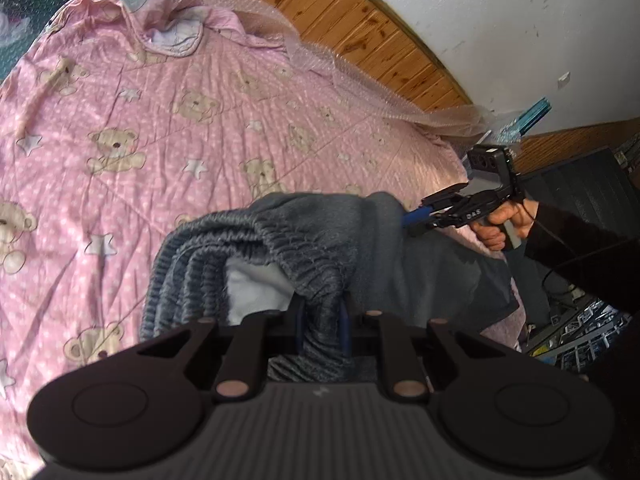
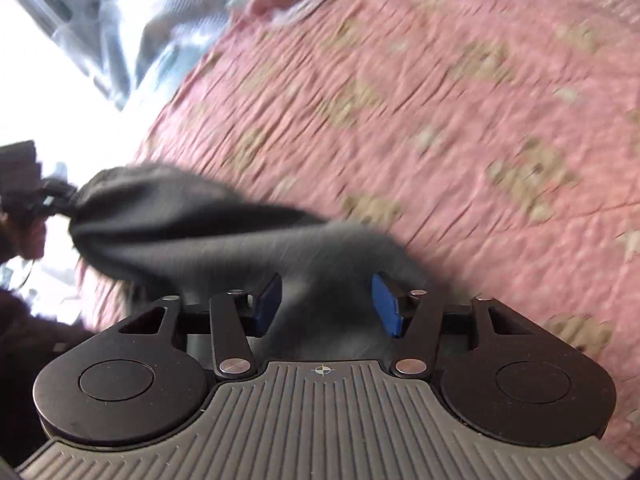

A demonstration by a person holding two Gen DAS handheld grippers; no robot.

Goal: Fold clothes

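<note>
Left tongs (image 1: 322, 330): clenched on a bunched, ribbed edge of the dark grey garment (image 1: 320, 236), blue pads nearly hidden by cloth squeezed between them; in the right wrist view (image 2: 60, 196), small at the far left, pinching the garment's gathered end

Dark grey garment: held off the bed between both tongs, sagging in the middle, a pale lining showing in the opening near the left tongs; lower part draping down onto the quilt at the bed's near edge

Pink quilt (image 1: 168, 120) with bears and stars: spread over the bed, wrinkled, folded back at the far corner; clear plastic sheeting (image 1: 340, 68) along the wooden headboard (image 1: 360, 28)

Right tongs (image 2: 326, 306): blue pads (image 2: 386, 306) well apart, grey cloth (image 2: 224, 232) lying between them and reaching each pad only at its edge; from the left wrist view (image 1: 420, 220) fingertips drawn close and buried in the garment's corner; grasp or release not possible to tell, the two views disagreeing and the right one heavily blurred

Right hand (image 1: 502, 226): wrapped around the grip, dark sleeve behind it
</note>
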